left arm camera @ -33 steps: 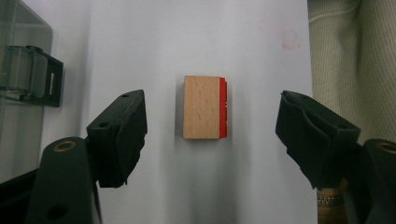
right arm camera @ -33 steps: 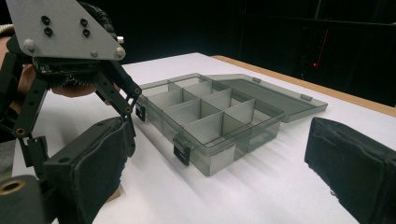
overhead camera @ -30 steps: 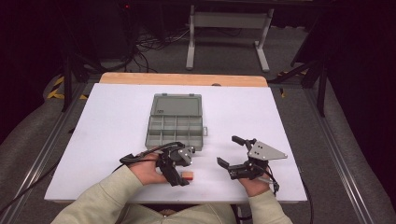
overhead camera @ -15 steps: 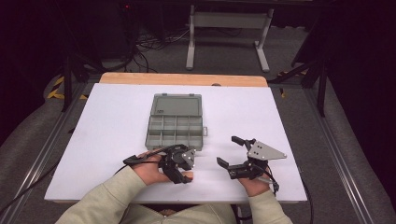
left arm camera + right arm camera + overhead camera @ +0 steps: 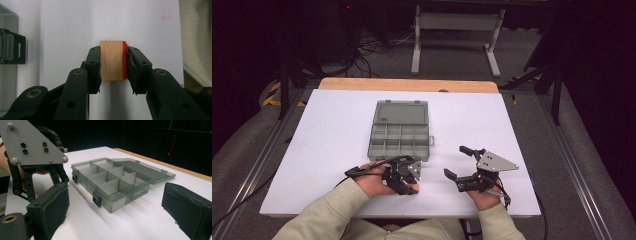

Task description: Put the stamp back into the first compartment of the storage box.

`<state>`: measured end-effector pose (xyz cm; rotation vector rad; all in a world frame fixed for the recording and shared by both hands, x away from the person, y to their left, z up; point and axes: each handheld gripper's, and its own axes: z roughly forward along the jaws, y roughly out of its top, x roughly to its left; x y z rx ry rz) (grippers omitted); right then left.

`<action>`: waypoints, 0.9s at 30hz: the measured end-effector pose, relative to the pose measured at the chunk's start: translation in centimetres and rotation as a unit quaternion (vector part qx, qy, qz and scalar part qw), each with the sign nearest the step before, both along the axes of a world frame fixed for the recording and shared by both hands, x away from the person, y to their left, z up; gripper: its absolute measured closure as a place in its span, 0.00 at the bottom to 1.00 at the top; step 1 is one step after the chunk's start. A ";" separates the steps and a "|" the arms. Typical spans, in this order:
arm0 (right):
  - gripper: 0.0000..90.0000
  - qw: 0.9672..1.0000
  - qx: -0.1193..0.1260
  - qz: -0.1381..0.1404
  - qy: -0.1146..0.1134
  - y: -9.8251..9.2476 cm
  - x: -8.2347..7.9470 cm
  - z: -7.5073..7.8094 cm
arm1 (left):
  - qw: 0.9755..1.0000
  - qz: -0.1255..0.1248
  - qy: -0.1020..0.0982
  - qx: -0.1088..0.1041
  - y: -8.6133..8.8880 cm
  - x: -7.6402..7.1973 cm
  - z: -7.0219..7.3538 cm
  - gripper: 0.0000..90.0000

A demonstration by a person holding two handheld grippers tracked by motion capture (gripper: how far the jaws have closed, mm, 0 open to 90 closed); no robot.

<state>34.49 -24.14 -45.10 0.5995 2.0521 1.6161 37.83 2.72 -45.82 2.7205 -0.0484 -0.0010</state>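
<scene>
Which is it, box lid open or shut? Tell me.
Open. The compartment box has its lid folded back flat on the table, dividers exposed; its compartments look empty.

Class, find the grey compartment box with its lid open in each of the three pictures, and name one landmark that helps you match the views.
High view: the compartment box lies at the centre of the white table, just beyond the left gripper.
Left gripper view: one corner and a black latch at the far left edge.
Right gripper view: centre of the picture, lid lying open behind it.
Shared landmark: the black latches on the box's front wall.
</scene>
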 end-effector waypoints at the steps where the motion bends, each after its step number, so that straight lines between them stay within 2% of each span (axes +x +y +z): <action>1: 0.09 1.000 0.000 0.000 0.000 0.0 0.0 0.0 | 1.000 0.000 0.000 0.000 0.0 0.0 0.0 0.73; 9: 0.09 1.000 0.002 0.000 -0.001 0.0 0.0 0.0 | 1.000 -0.001 0.000 -0.001 0.1 -0.2 0.3 0.73; 27: 0.09 1.000 0.001 0.000 0.001 0.0 0.1 -0.1 | 1.000 -0.001 -0.018 -0.017 1.3 -0.6 3.1 0.73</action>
